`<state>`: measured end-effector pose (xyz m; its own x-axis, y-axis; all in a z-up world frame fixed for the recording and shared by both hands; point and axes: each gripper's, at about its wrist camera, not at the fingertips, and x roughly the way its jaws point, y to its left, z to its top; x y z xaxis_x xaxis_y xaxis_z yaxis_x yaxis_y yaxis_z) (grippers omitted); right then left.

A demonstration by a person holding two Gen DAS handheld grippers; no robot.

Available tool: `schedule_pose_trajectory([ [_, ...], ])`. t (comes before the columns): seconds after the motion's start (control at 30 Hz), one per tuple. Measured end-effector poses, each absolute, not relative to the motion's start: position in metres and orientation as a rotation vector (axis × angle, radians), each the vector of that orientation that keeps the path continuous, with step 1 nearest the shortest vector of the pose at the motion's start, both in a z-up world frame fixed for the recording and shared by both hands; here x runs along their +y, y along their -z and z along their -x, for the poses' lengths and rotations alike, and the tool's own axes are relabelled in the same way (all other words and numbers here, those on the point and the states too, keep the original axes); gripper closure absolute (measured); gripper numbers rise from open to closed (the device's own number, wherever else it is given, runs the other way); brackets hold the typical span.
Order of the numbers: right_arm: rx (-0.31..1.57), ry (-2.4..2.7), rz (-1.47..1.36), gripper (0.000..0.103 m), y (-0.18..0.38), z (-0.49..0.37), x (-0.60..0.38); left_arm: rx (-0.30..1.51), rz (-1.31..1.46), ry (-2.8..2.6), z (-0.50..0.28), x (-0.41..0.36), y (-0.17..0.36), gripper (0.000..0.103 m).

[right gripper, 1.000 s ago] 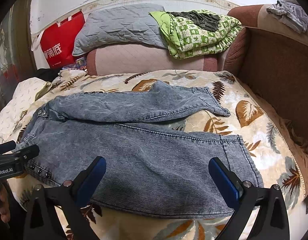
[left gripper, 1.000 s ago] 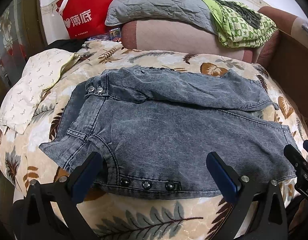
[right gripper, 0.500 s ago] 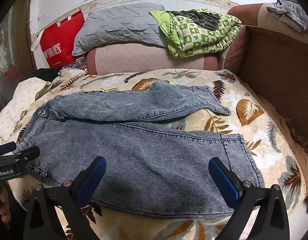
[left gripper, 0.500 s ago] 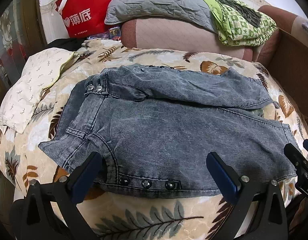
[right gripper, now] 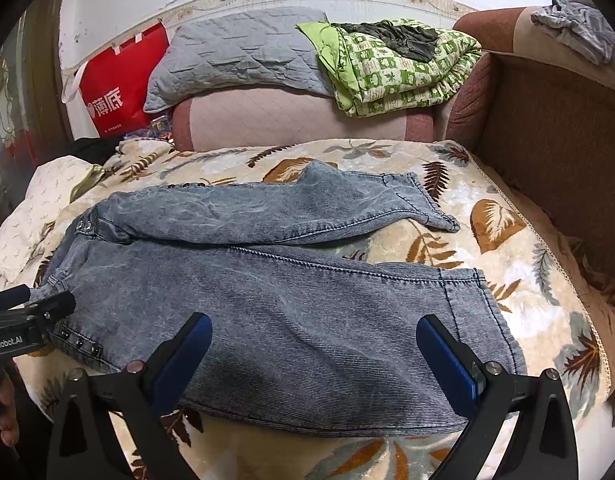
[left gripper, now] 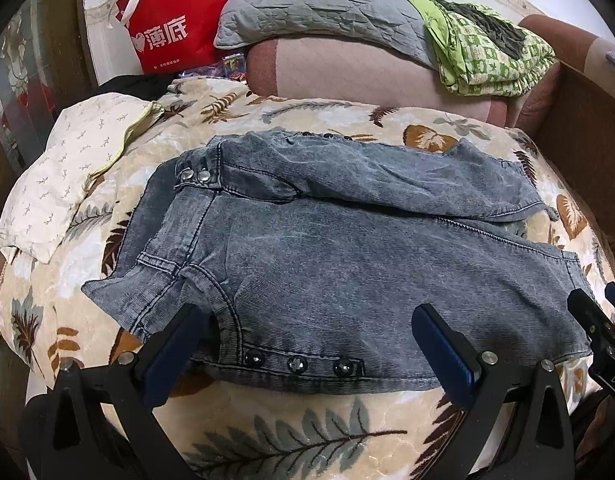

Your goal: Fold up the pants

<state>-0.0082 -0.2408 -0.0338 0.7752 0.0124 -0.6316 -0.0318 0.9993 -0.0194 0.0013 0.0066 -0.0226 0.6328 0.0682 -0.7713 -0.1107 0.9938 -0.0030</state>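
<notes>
Grey-blue denim pants (left gripper: 347, 256) lie flat on a leaf-patterned blanket (left gripper: 275, 440), waist to the left, legs running right. They also show in the right wrist view (right gripper: 291, 304), the far leg angled away from the near leg. My left gripper (left gripper: 307, 344) is open and empty, hovering over the near waist edge with its snap buttons (left gripper: 295, 364). My right gripper (right gripper: 313, 356) is open and empty above the near leg, left of the cuff (right gripper: 483, 320).
A white patterned cloth (left gripper: 67, 168) lies at the left of the bed. Behind are a grey pillow (right gripper: 235, 60), a green quilt (right gripper: 399, 64), a red bag (left gripper: 175, 24) and a brown sofa arm (right gripper: 555, 136) on the right.
</notes>
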Motion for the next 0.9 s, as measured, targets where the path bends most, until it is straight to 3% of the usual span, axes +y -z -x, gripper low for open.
schedule_pose_trajectory([
  [0.57,0.714,-0.058,-0.042,0.000,0.039,0.008,-0.244,0.871,0.133,-0.112,0.005,0.026,0.019,0.000],
  [0.77,0.792,-0.203,-0.407,0.000,0.056,0.017,-0.294,0.887,0.548,-0.315,0.028,0.130,0.044,0.000],
  [0.9,0.899,-0.218,-0.772,0.000,0.094,0.031,-0.351,0.936,0.585,-0.371,0.030,0.156,0.061,0.000],
])
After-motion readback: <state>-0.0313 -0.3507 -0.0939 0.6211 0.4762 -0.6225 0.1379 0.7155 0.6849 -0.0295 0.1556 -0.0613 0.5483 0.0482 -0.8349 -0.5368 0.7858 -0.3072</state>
